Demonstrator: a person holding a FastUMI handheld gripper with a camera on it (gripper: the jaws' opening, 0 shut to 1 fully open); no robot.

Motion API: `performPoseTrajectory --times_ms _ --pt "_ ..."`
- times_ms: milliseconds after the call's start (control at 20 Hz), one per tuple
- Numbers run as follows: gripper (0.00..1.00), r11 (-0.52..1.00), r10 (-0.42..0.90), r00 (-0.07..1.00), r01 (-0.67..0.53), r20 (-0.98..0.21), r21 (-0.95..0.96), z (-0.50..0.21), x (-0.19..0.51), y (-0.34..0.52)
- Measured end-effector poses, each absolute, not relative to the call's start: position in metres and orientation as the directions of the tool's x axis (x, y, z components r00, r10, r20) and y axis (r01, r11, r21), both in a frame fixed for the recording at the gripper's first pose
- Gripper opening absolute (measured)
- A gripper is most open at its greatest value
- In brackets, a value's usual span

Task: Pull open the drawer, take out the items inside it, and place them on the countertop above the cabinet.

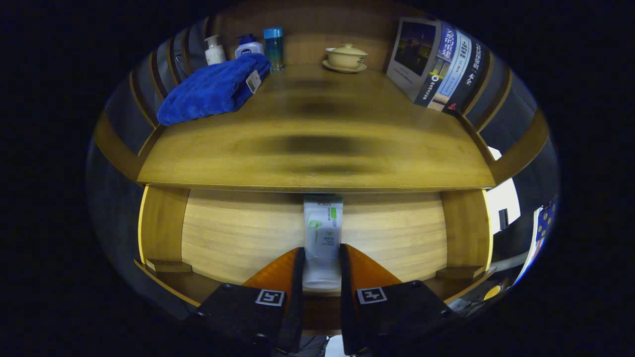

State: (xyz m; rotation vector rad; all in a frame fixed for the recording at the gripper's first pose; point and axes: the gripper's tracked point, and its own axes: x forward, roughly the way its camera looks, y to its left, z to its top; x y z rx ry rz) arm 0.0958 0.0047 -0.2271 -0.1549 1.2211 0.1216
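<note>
Claw: the claw (321, 258) pinches a white tube, one finger (296, 267) pressed to each of its sides.
Tube: the white tube with green print (322, 233) stands upright between the fingers, cap end down, its top just under the front edge of the tabletop.
Drawer: the open wooden drawer (238, 233) lies behind and below the tube, its pale bottom bare around it.
Tabletop: the wooden tabletop (317, 144) spreads above the drawer, beyond the fingers.
Back left: a folded blue towel (211, 91), and behind it a small white pump bottle (214, 50), a white and blue lotion bottle (247, 47) and a blue-capped bottle (274, 47).
Back middle: a lidded tea bowl on a saucer (346, 57).
Right: books (439, 67) standing upright against the side.
</note>
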Motion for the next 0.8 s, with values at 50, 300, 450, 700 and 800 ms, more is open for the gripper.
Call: performPoseTrajectory --times_ms 50,300,450,700,800 --pt "0.39 0.985 0.024 0.339 -0.169 -0.94 -0.036 -0.221 0.092 0.005" --pt "0.39 0.985 0.065 0.383 -0.172 -0.921 -0.002 -0.179 0.069 -0.003" --pt "0.39 0.984 0.092 0.43 -0.177 -0.898 0.016 -0.147 0.06 -0.005" --pt "0.39 0.985 0.115 0.53 -0.169 -0.84 0.028 -0.096 0.073 -0.003" --pt "0.39 0.984 0.13 0.552 -0.172 -0.823 0.04 -0.082 0.085 0.003"
